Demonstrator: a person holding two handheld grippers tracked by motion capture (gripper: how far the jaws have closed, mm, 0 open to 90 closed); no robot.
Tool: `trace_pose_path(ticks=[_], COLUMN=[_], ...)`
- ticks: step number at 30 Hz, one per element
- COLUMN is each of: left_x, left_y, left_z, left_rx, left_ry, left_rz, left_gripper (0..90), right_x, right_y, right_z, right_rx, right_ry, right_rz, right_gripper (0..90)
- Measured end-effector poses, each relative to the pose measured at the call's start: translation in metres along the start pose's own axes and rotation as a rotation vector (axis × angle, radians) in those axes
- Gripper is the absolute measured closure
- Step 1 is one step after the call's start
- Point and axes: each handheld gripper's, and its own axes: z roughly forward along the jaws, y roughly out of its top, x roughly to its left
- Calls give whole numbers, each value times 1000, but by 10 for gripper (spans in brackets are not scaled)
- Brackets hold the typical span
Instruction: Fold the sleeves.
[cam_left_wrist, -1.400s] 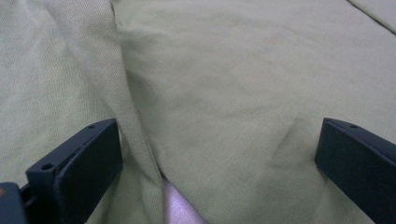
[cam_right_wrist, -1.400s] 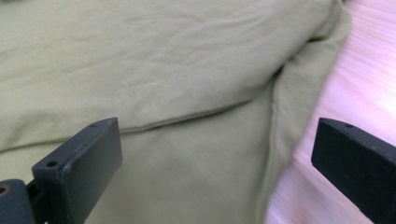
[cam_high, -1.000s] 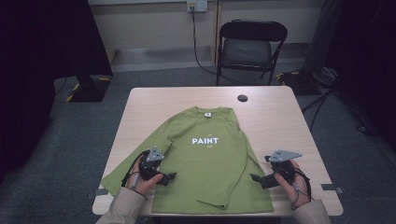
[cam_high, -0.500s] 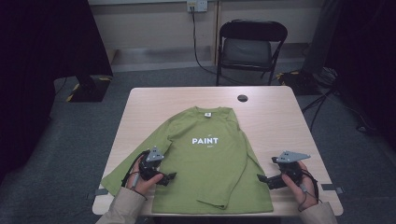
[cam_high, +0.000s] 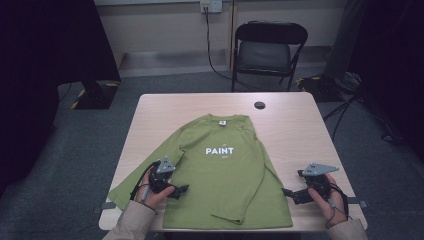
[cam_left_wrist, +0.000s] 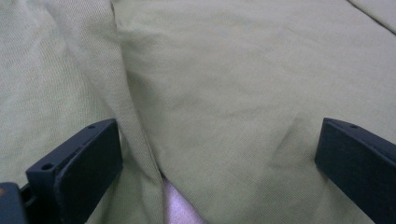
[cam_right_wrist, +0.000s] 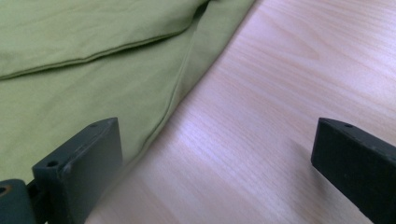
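Note:
A green long-sleeved shirt (cam_high: 220, 170) printed "PAINT" lies flat, front up, on a light wooden table (cam_high: 290, 130). My left gripper (cam_high: 181, 190) rests on the shirt near its left sleeve and lower body. In the left gripper view it (cam_left_wrist: 219, 140) is open over the shirt (cam_left_wrist: 224, 84), where sleeve and body meet and a sliver of table shows. My right gripper (cam_high: 289, 194) sits on bare table just right of the shirt's lower right edge. The right gripper view shows it (cam_right_wrist: 215, 135) open, with the shirt's hem (cam_right_wrist: 70, 70) by one jaw and bare table (cam_right_wrist: 280, 116) between the jaws.
A small black round object (cam_high: 259, 105) lies near the table's far edge. A black folding chair (cam_high: 270, 50) stands behind the table, under a wall socket with a hanging cable. Bare tabletop runs along the right and far sides.
My right gripper has slid a little to the right, off the shirt's edge onto bare table. The left gripper and the shirt have stayed put.

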Motion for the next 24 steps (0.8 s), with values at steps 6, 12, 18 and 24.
trace_pose_path(ticks=[6, 12, 18, 24], left_x=[0, 0, 0, 0], left_y=[0, 0, 0, 0], left_z=[0, 0, 0, 0], left_rx=[0, 0, 0, 1], left_ry=[0, 0, 0, -1], left_rz=[0, 0, 0, 0], left_gripper=[0, 0, 0, 0], right_x=[-2, -6, -9, -10], right_y=[-5, -10, -15, -16], right_z=[-4, -9, -14, -15], right_rx=[41, 55, 60, 60], right_ry=[-18, -24, -29, -29], right_rz=[-27, -41, -46, -47], right_gripper=[10, 0, 0, 0])
